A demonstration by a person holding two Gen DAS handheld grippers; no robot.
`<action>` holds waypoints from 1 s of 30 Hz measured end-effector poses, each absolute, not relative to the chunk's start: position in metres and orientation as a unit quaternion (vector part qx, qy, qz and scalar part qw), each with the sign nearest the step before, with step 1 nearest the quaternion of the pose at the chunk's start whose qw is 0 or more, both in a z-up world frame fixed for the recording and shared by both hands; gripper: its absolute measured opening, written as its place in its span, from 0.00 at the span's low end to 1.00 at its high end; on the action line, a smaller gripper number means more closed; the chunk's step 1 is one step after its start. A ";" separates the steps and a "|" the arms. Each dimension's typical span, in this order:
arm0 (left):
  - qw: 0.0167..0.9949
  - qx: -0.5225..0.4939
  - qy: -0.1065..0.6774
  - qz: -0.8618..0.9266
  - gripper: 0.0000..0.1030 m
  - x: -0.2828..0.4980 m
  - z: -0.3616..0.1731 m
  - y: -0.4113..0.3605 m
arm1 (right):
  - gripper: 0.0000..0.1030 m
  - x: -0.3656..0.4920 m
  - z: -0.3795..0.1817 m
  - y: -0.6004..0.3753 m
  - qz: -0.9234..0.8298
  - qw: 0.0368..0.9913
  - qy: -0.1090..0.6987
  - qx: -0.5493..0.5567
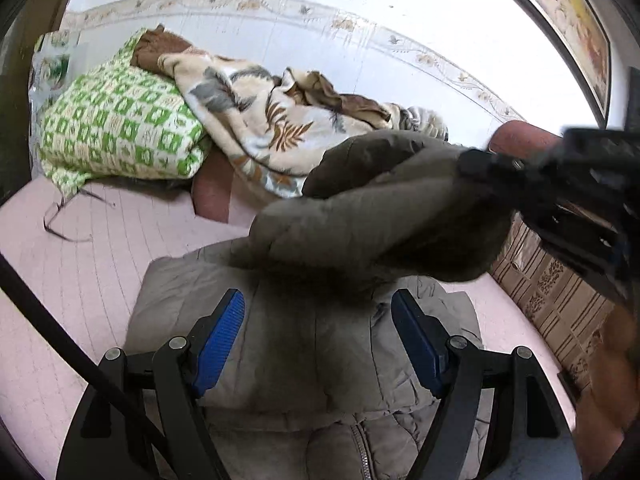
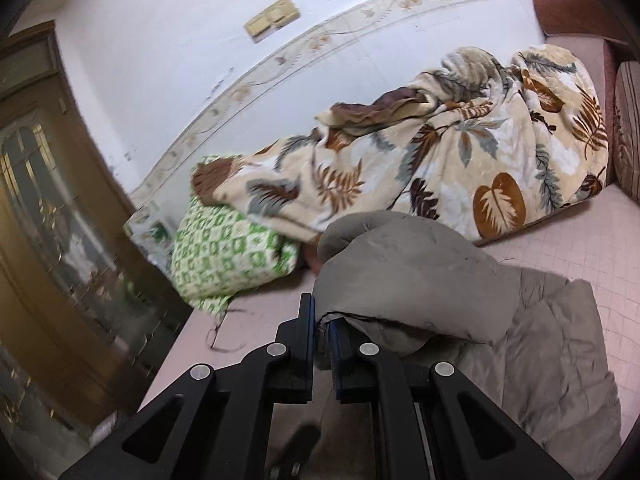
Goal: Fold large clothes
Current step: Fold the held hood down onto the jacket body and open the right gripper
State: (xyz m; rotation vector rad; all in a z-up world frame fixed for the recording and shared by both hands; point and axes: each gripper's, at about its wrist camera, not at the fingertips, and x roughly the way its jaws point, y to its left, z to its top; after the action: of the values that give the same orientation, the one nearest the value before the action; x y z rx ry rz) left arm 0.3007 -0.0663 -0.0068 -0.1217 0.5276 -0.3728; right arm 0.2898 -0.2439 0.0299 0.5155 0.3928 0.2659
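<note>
The grey padded jacket [image 1: 304,344] lies spread on the pink bed [image 1: 80,272], and the left gripper [image 1: 318,336] hangs over it with its 2 blue pads wide apart, holding nothing. The right gripper [image 2: 322,332] is clamped on a sleeve [image 2: 400,272] of the jacket, lifted above the jacket's body. Behind, against the wall, lie a green checked pillow [image 1: 116,124] and a leaf-patterned blanket [image 2: 460,160].

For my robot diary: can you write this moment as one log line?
step: folding jacket | right tongs: shut on sleeve, lifted over jacket | left tongs: open above jacket | surface: pink bed
</note>
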 end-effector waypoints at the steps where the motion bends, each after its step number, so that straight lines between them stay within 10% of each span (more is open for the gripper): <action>1: 0.949 -0.053 0.254 -0.179 0.69 0.298 -0.005 -0.066 | 0.07 0.284 0.030 -0.242 0.130 0.941 0.189 0.248; 26: 0.934 0.058 0.317 -0.153 0.64 0.314 -0.050 -0.086 | 0.08 0.261 -0.174 -0.235 0.084 0.881 0.367 0.287; 30: 0.932 0.058 0.324 -0.151 0.64 0.319 -0.055 -0.087 | 0.25 0.259 -0.176 -0.245 0.092 0.877 0.370 0.293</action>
State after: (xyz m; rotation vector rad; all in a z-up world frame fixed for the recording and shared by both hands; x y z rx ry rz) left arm 0.3187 -0.0866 -0.0548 0.1188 0.6639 -0.3094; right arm 0.2586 -0.2454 -0.1756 0.6117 0.7729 0.1914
